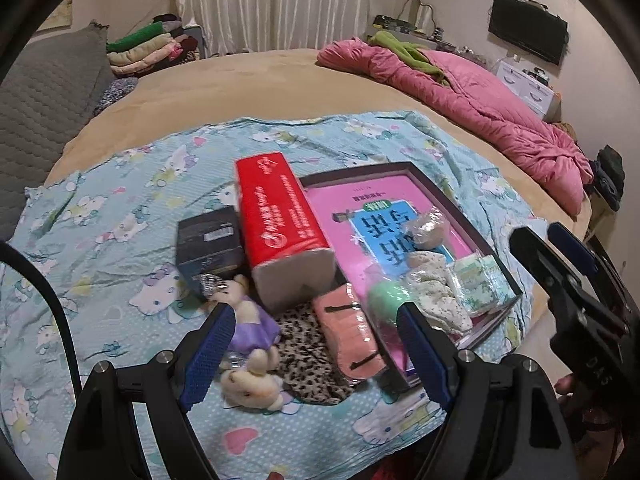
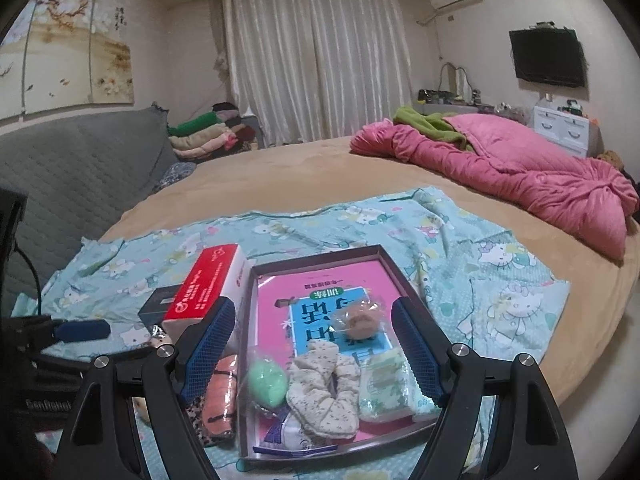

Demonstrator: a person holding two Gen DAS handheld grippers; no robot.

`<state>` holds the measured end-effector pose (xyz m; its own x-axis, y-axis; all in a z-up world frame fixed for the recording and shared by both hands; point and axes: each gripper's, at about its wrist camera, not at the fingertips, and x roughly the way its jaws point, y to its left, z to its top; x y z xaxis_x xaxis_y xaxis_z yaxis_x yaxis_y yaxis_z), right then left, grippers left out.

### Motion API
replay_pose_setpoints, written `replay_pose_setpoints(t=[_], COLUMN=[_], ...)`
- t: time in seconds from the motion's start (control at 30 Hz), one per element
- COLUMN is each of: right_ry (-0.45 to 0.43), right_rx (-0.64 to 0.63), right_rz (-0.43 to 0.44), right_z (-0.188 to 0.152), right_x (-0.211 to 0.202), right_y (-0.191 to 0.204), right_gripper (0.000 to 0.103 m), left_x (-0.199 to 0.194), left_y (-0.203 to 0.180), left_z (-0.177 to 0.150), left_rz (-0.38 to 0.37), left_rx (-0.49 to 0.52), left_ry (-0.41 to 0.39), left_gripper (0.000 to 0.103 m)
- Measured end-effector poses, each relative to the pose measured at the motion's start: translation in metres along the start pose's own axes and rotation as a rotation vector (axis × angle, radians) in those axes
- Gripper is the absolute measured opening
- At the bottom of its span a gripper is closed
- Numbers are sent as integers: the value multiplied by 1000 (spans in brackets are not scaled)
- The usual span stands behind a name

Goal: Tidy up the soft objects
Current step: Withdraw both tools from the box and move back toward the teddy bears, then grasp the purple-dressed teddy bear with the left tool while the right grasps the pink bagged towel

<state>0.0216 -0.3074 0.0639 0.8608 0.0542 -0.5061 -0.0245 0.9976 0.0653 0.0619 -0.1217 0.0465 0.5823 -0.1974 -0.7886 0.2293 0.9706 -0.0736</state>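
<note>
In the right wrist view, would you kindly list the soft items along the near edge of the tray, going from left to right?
Orange plush just outside the tray → green ball → floral scrunchie → tissue pack.

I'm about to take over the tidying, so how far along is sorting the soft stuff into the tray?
Done: scrunchie, green ball and tissue pack lie in the tray. In hand: nothing; left gripper and right gripper are open. Left: plush bunny, pink pouch and leopard cloth lie outside.
</note>
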Motion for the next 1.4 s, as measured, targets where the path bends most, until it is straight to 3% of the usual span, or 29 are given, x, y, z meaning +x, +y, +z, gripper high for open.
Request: replay_pose_setpoints(t=[0.5, 0.87, 1.23, 1.4], right_ry=[3, -10, 26, 55], right_rx=[-34, -70, -132, -164], right_rz=[45, 76, 108, 117], right_z=[12, 19, 11, 2], right_x=[-16, -27, -26, -20], right_y=[25, 45, 70, 79], right_gripper=[82, 82, 82, 82], left_x=[-32, -46, -42, -30], left_y=[63, 90, 108, 111], left_z=[7, 4, -9, -18], left_rz=[68, 85, 95, 62], left_rx=[-115, -164, -191, -199], left_ry=[-36, -51, -20, 6], left_gripper=[82, 82, 83, 83])
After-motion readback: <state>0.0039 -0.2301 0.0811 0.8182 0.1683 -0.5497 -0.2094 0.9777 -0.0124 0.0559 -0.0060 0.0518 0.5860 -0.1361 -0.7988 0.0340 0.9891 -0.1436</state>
